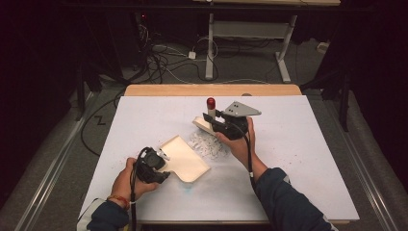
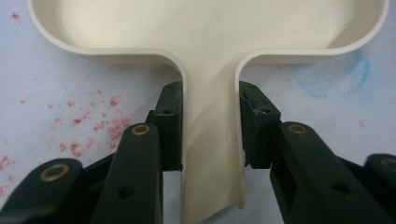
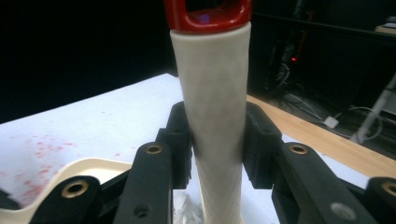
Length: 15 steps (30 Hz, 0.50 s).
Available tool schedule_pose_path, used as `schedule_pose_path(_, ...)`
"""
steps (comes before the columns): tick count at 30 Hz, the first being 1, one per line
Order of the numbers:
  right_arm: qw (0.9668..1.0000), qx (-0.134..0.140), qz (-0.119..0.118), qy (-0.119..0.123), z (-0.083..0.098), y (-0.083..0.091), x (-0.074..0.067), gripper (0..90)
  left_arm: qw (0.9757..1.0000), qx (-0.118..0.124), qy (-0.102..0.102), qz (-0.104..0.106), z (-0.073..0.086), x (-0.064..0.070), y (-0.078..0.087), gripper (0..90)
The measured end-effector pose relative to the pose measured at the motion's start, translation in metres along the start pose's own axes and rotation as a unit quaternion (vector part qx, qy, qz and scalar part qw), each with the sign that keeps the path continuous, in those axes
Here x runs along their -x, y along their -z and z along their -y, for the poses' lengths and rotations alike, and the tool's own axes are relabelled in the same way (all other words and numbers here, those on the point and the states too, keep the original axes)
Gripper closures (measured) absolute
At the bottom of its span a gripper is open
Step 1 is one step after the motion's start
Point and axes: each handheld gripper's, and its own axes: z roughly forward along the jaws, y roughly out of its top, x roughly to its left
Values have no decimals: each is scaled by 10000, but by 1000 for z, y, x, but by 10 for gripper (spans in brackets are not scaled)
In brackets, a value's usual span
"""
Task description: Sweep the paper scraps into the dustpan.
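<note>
The left gripper's (image 2: 212, 135) fingers pinched the dustpan (image 1: 185, 158) handle, while the right gripper's (image 3: 217, 149) fingers clamped the upright brush (image 3: 215, 116), paper scraps (image 1: 208, 144) lying between them on the counter (image 1: 298, 159).

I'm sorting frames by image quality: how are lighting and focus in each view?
High view: dim, surroundings nearly black, the white-covered table the one bright area, white scraps soft. Left gripper view: evenly lit, cream plastic dustpan sharp, no glare. Right gripper view: cream brush handle with a red end slightly soft, dark backdrop.
</note>
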Motion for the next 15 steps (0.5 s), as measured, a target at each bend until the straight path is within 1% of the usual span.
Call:
schedule_pose_path(3,9999,13,-108,-6,0,1,-9,683,10000,-8,-5,1,-1,1,-1,631)
schedule_pose_path(7,9995,29,-280,113,0,0,-26,684,10000,-16,-5,6,-1,2,-2,630)
schedule_pose_path(11,9983,54,-500,290,-2,0,-42,689,10000,-14,-12,2,-2,2,-1,630)
schedule_pose_path(15,9967,13,-572,575,-4,0,-59,694,10000,-11,-7,23,-2,3,-2,630)
